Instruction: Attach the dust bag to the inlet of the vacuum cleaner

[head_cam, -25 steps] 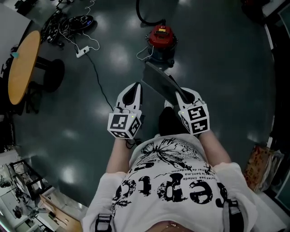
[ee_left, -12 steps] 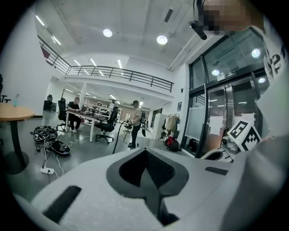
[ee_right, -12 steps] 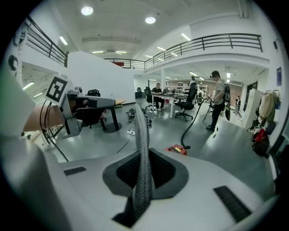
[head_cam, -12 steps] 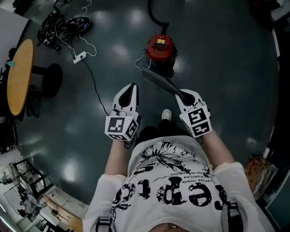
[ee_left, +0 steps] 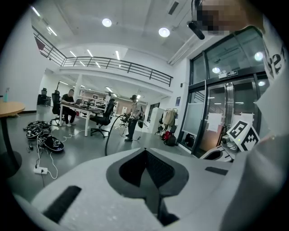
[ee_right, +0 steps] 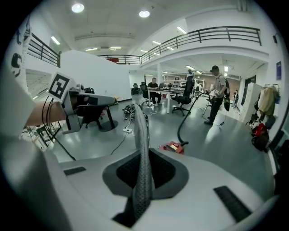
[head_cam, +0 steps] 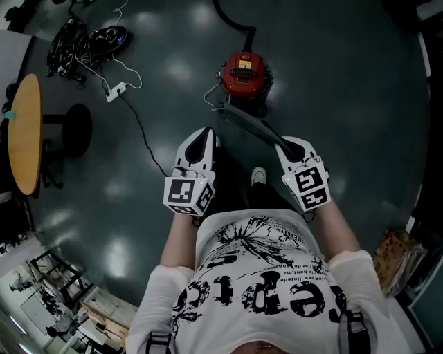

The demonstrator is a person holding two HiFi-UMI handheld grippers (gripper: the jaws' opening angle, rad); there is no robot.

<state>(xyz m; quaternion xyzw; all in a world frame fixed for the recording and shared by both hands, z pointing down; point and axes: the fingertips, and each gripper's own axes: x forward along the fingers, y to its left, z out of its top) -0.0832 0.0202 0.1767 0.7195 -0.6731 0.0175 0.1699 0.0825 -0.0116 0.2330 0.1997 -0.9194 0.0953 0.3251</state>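
The person stands on the dark floor (head_cam: 346, 104) with one gripper in each hand, both pointing forward. The left gripper (head_cam: 205, 131) has its jaws pressed together with nothing between them, as the left gripper view confirms. The right gripper (head_cam: 280, 146) is pinching the dust bag (head_cam: 246, 124), a flat grey sheet clamped by one end and seen edge-on between the jaws in the right gripper view. The bag lies collapsed flat; any contents cannot be made out. From the jaws it reaches out toward the vacuum cleaner (head_cam: 243, 71), a red-topped canister standing on the floor ahead of the person. In the head view the bag's far end overlaps the canister's near side, but the right gripper view shows the canister on the floor beyond the bag, apart from it. The inside of the canister cannot be seen. A black hose (head_cam: 232, 21) leads from the canister toward the far side of the floor. A round wooden table (head_cam: 24, 135) stands at the left side of the floor, and a white power strip (head_cam: 115, 90) lies between it and the canister.
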